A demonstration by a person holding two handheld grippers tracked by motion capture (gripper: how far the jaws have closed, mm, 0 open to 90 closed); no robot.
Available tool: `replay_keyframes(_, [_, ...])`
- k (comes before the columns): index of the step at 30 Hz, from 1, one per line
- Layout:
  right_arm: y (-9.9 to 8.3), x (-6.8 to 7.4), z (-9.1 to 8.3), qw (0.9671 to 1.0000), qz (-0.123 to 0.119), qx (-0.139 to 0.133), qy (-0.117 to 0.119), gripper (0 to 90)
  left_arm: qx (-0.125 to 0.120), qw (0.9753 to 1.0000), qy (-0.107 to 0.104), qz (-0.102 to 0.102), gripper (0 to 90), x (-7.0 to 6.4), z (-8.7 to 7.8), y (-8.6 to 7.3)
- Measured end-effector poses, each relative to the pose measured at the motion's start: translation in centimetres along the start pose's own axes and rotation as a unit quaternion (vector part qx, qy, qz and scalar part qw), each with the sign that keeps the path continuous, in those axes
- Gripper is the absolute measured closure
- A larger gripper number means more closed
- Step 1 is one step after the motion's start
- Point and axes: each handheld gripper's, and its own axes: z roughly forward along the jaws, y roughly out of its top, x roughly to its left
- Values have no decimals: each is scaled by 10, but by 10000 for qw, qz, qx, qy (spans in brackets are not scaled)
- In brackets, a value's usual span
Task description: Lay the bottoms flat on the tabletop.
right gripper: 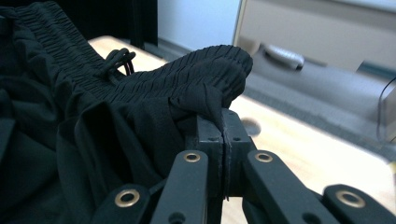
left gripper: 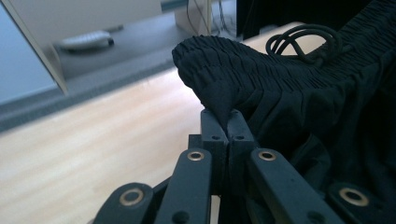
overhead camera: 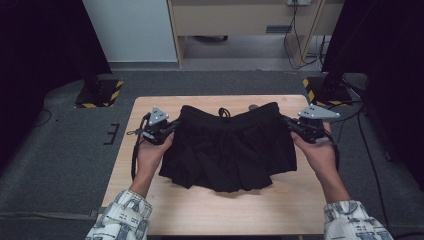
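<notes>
- Black shorts (overhead camera: pixel 227 150) lie spread on the worktop (overhead camera: pixel 125 165), waistband at the far edge.
- Left hand-held gripper (left gripper: pixel 227 122) pinches the waistband's left corner; right hand-held gripper (right gripper: pixel 223 125) pinches the right corner.
- Both corners gripped; folding looks not yet begun.

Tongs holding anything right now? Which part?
Both hold the black shorts: left tongs and right tongs each pinch fabric just below a waistband corner.
</notes>
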Motion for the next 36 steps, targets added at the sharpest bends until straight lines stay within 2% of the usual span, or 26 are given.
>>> replay_keyframes(3, [14,-1,-6,9999,-68,-49,-67,888,-73,10000,38,47,880,1,-7,13])
replay_keyframes(4, [18,-1,-7,9999,-78,-66,-82,888,-73,10000,38,47,880,1,-7,13])
replay_keyframes(9, [40,-3,-17,9996,-125,-192,-174,887,-229,9996,125,146,879,1,-19,42])
replay_keyframes(13, [55,-7,-18,9991,-76,-331,-253,887,-273,9992,235,200,877,3,-18,60])
replay_keyframes(16, [55,-11,-5,9993,-62,-162,-329,887,-74,9993,294,208,874,7,-5,66])
replay_keyframes(18, [53,-16,7,9995,66,-68,-316,886,31,9993,309,203,874,10,4,67])
replay_keyframes(24, [47,-25,37,9993,227,98,-275,886,258,9993,260,46,874,21,25,67])
replay_keyframes(29, [42,-30,57,9991,323,196,-213,886,457,9986,203,-154,874,37,46,61])
replay_keyframes(36, [40,-44,87,9979,518,374,-133,886,733,9968,158,-291,874,57,73,60])
